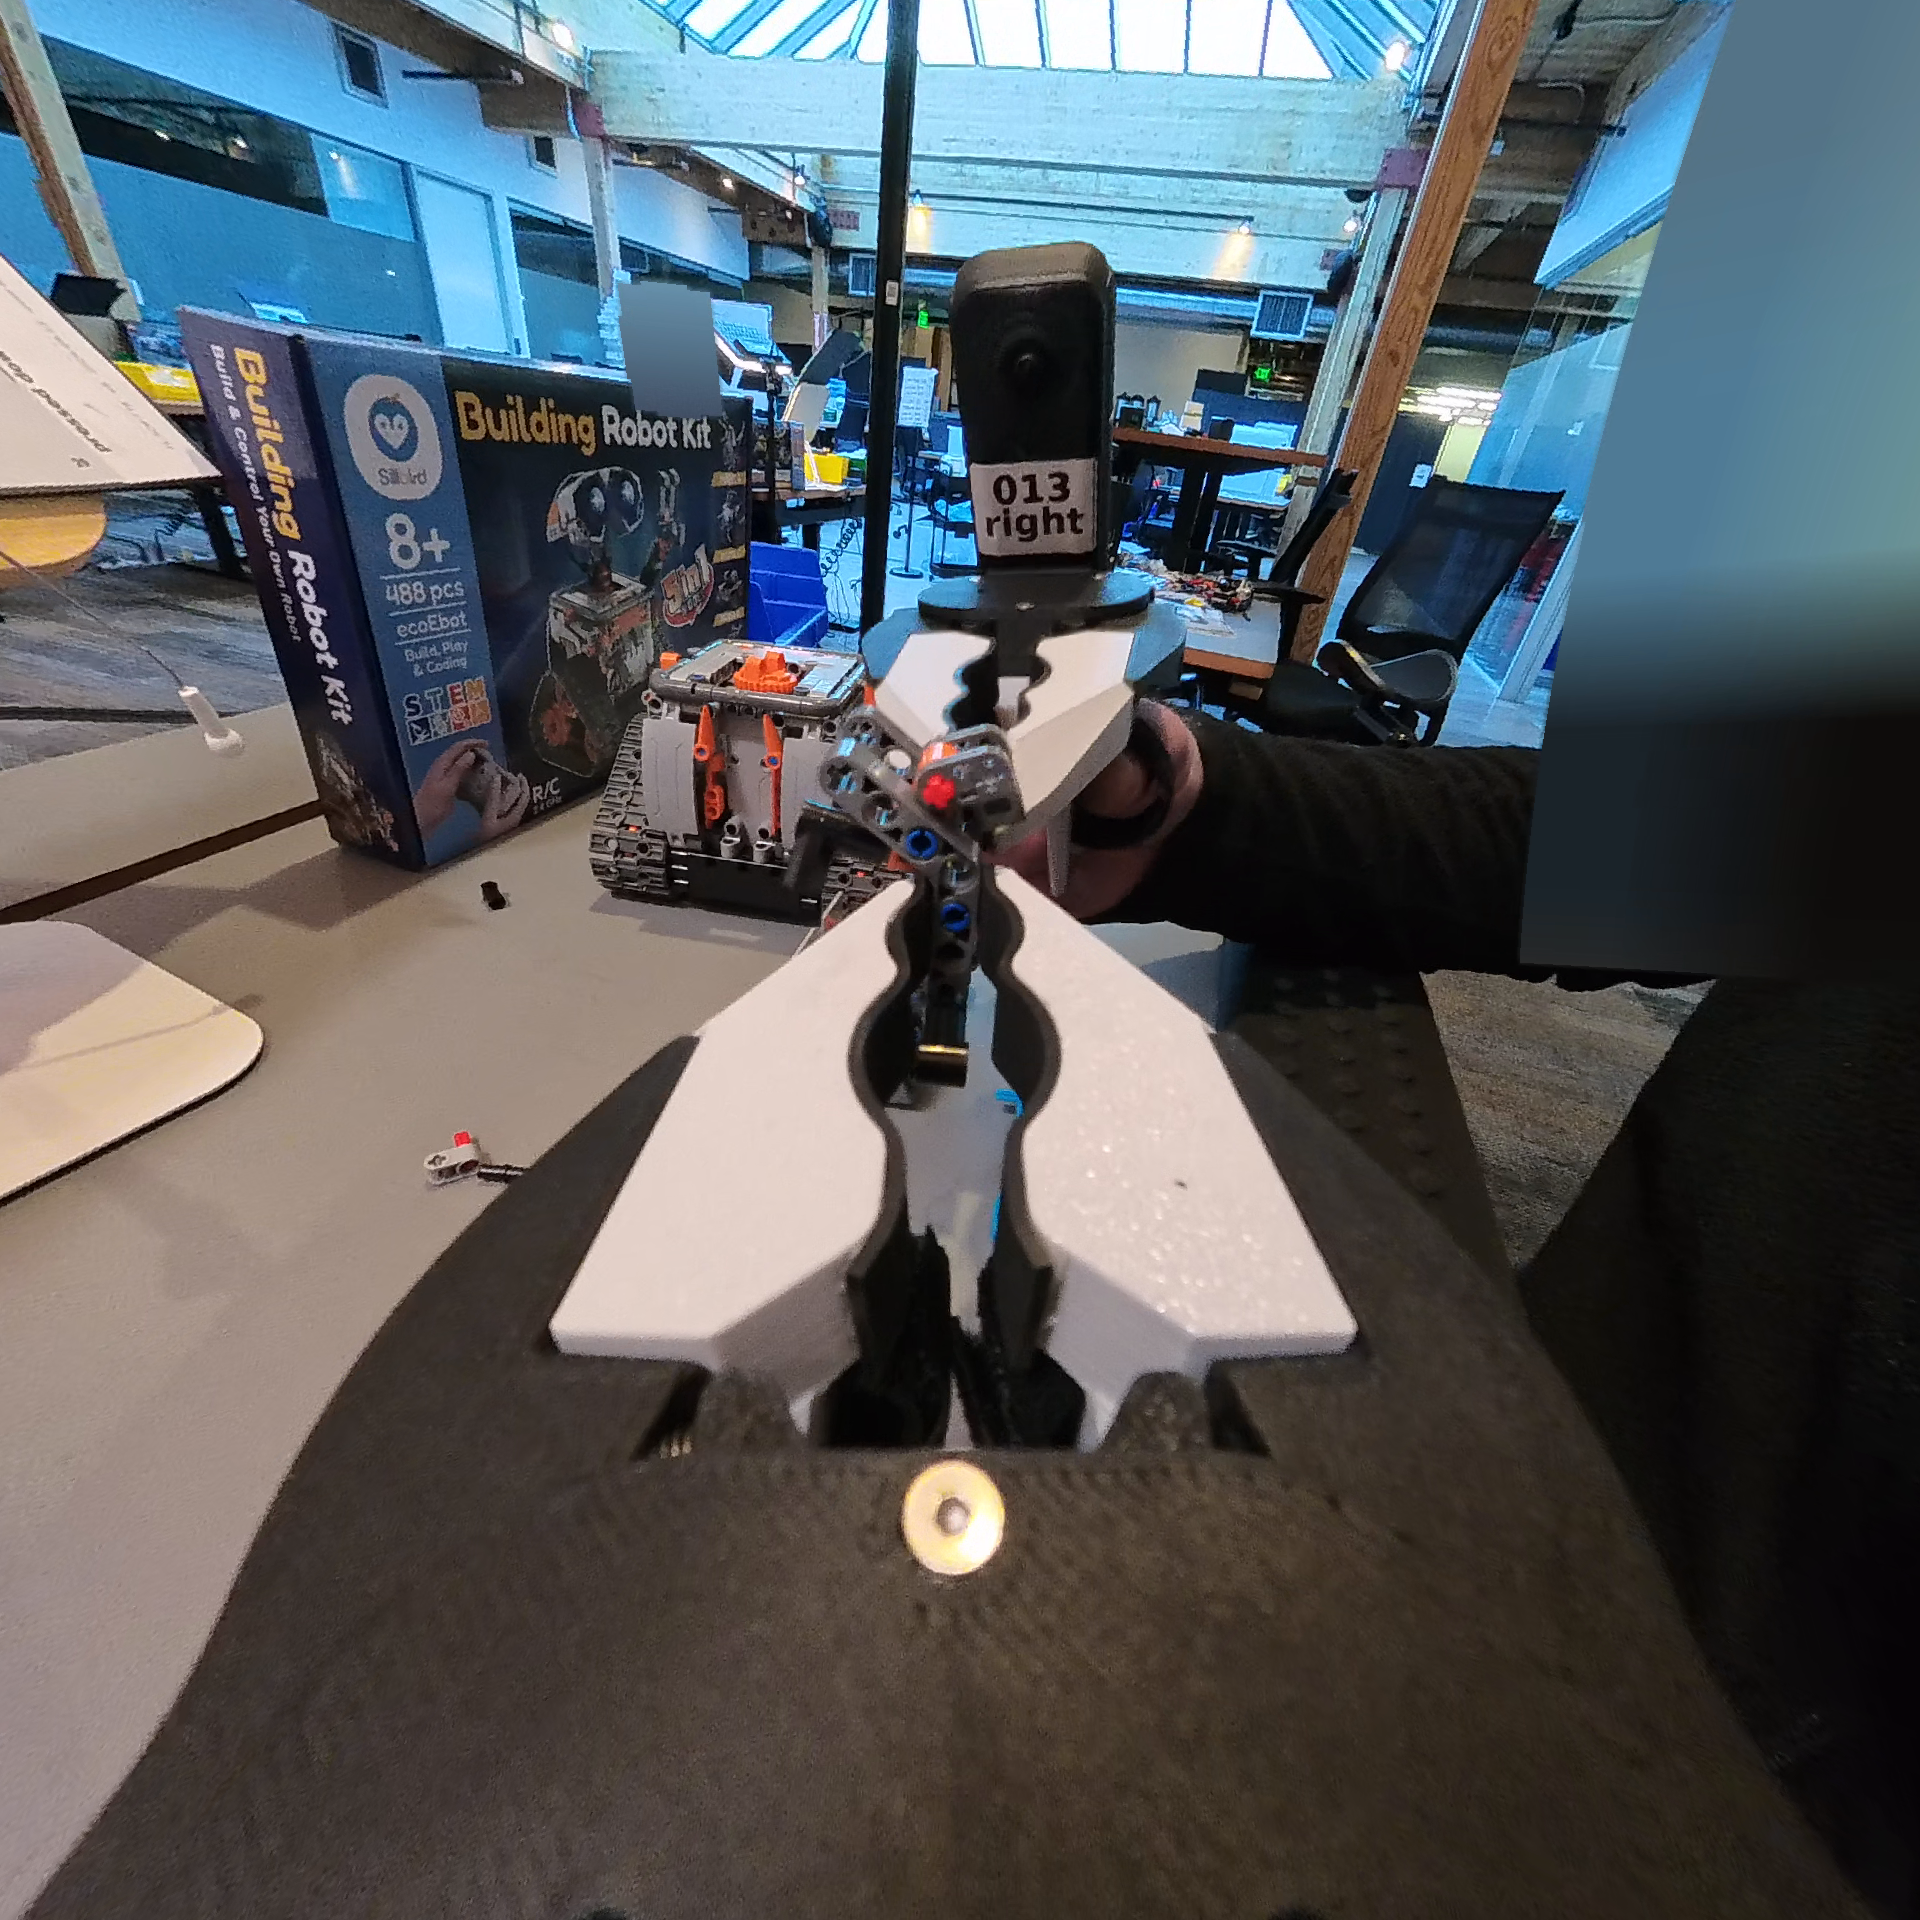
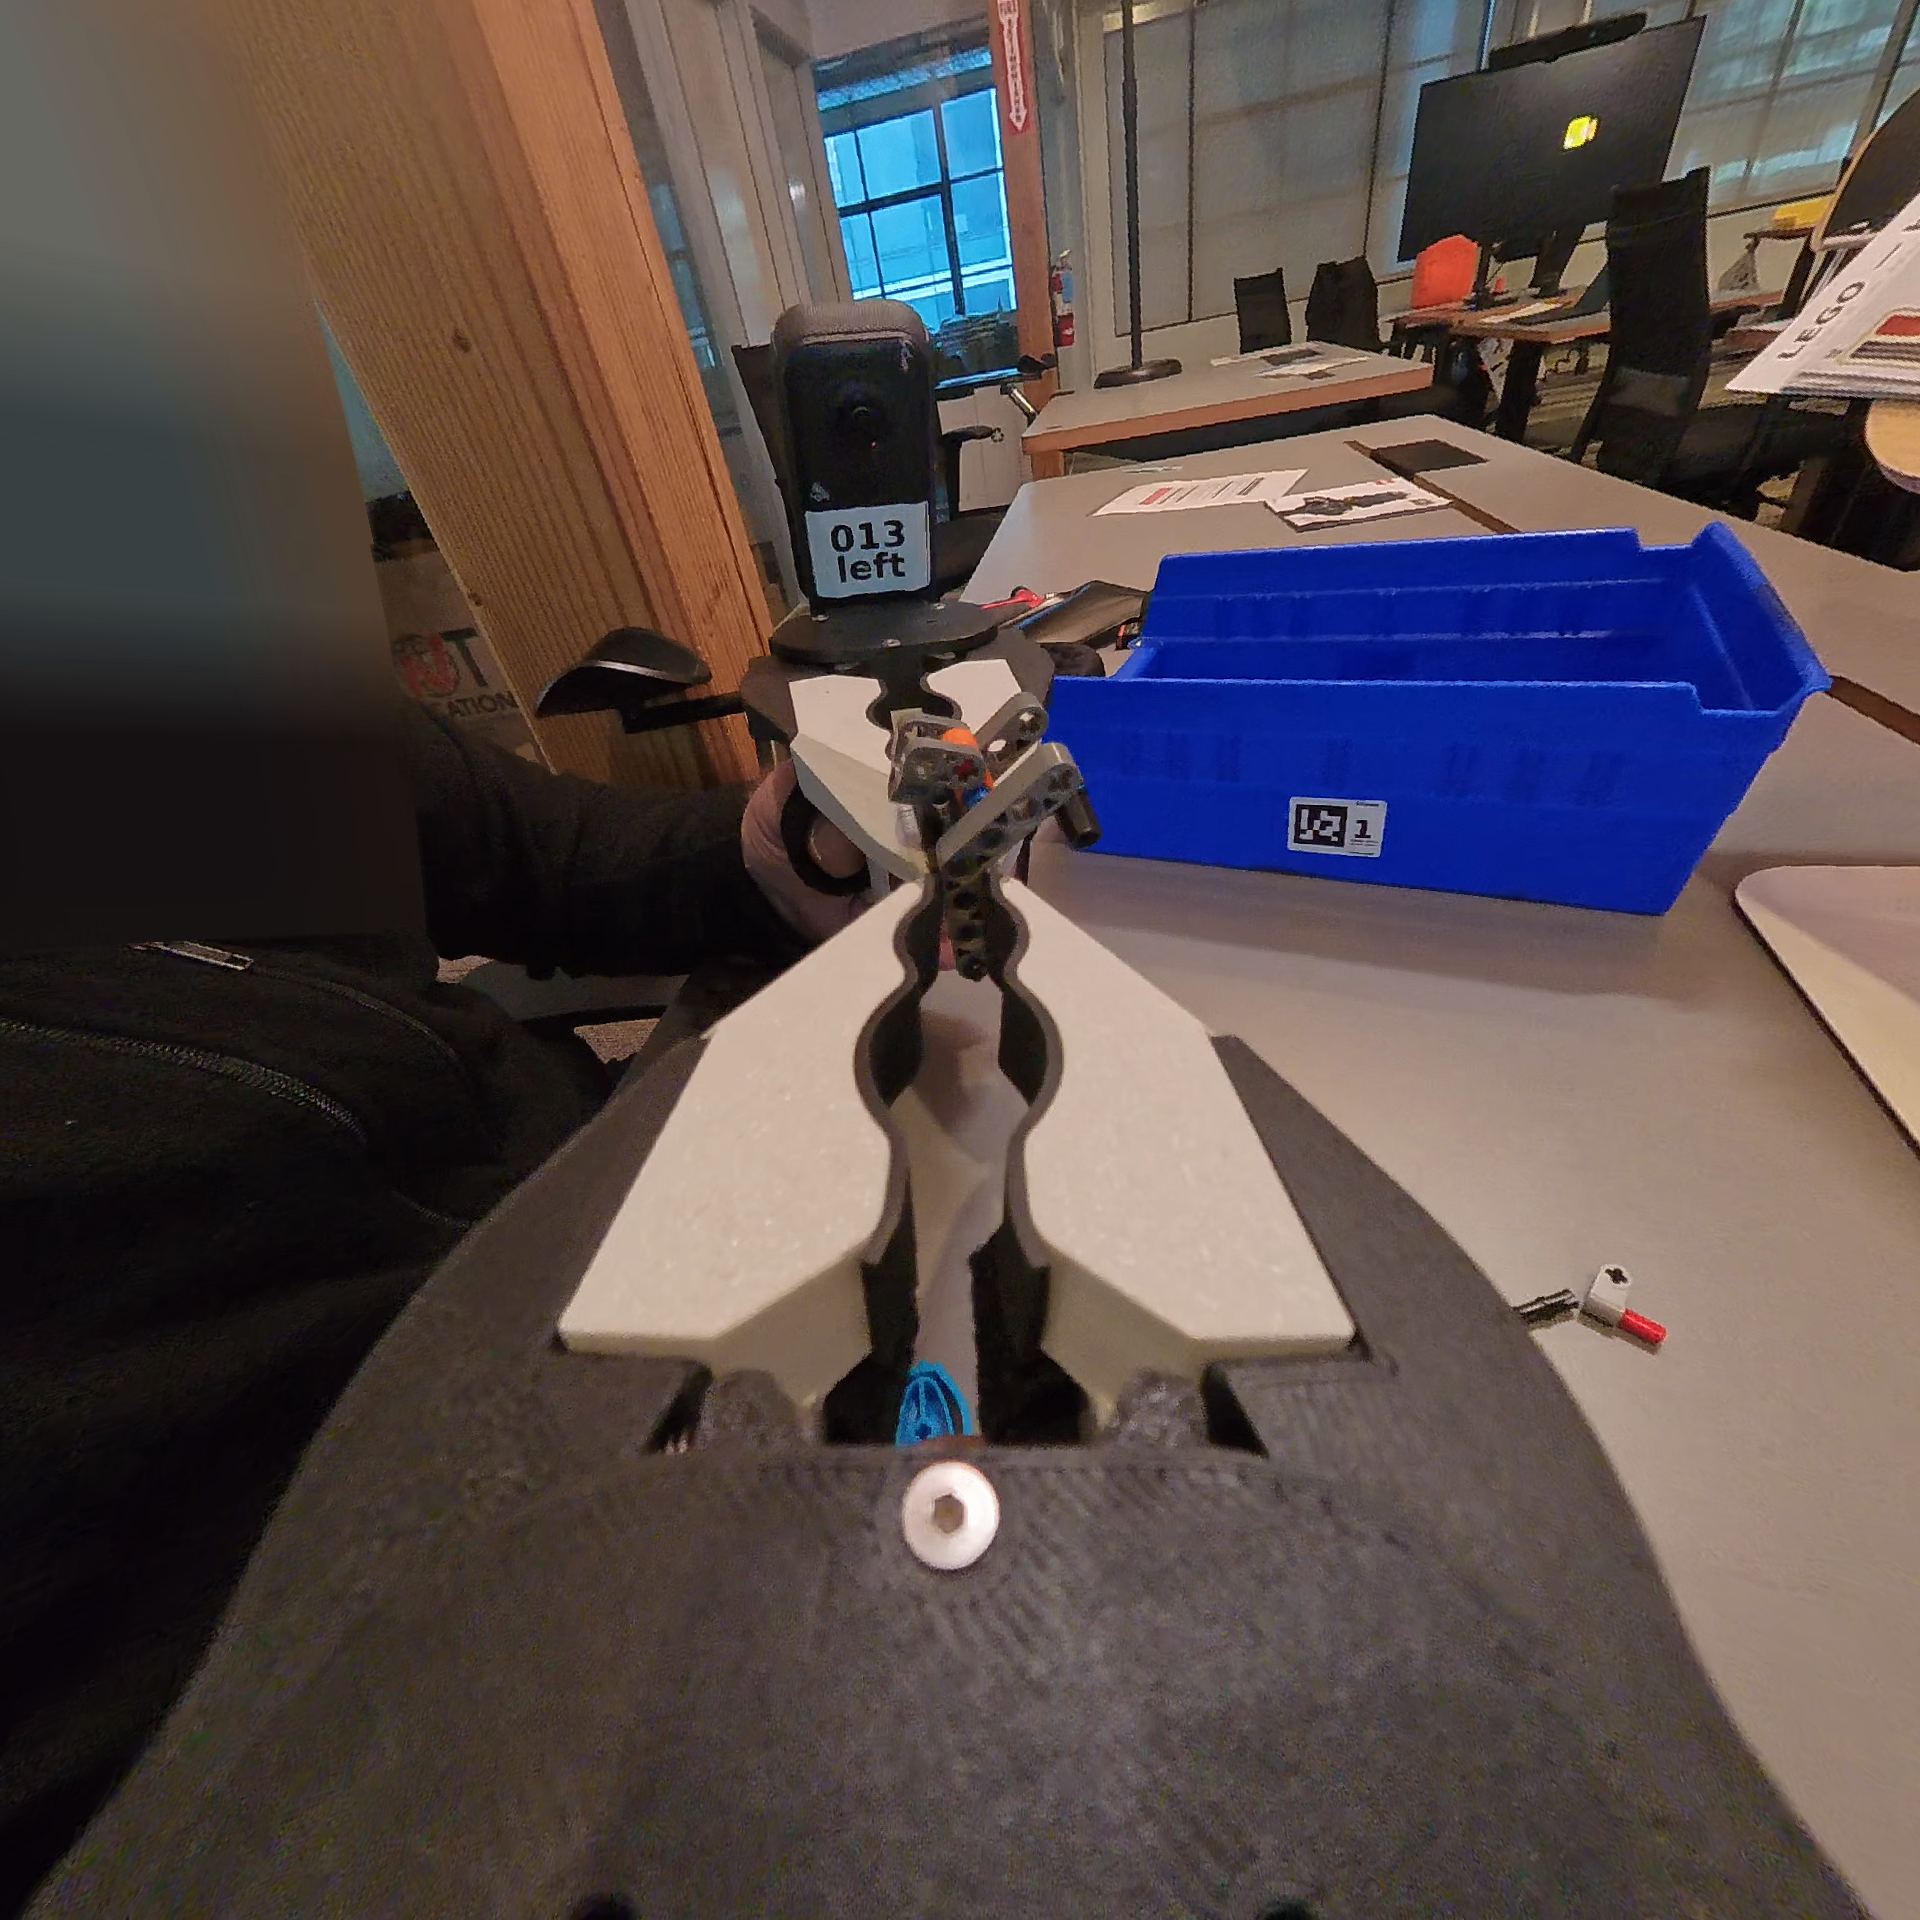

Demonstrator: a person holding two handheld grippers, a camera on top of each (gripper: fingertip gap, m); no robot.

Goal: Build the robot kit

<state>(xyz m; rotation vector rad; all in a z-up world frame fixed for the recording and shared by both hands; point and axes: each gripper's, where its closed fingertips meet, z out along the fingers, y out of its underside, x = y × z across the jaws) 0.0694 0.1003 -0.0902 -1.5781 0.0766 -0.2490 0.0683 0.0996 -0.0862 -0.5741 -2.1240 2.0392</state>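
two white tongs, left tongs (image 1: 951, 914) and right tongs (image 2: 961, 914), each pinch shut on one small grey plastic brick piece (image 1: 914, 800); it looks light, stiff, snappable, best held by its beams.

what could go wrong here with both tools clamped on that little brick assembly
1. The left tool and right tool both pinch the small beam assembly above the table; pulling unevenly might pop its pins apart.
2. A dropped part could join the loose connector or hit the tracked robot model.
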